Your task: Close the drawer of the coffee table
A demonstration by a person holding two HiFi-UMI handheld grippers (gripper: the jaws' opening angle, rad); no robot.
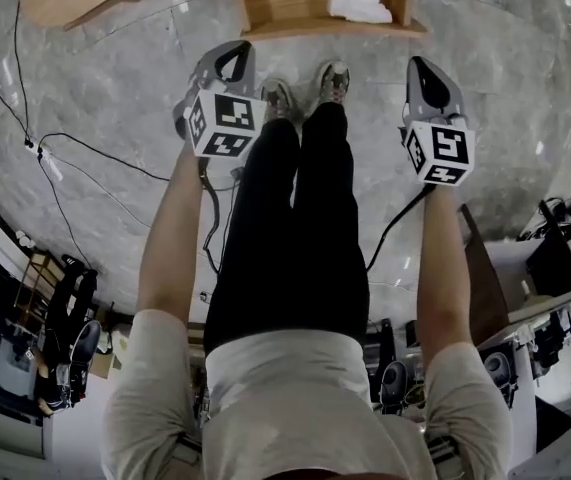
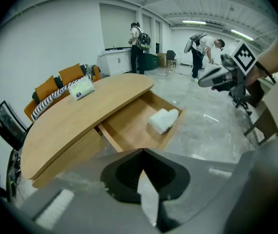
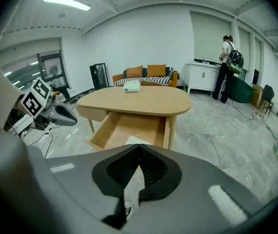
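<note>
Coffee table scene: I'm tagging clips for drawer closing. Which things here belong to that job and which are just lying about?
For the job: open drawer, coffee table, left claw and right claw, both shut and empty.
Lying about: white bundle in the drawer, white pack on the tabletop, sofa, floor cables.

Left hand-held gripper (image 1: 233,63), right hand-held gripper (image 1: 425,73): jaws together, nothing between, both angled downward.
</note>
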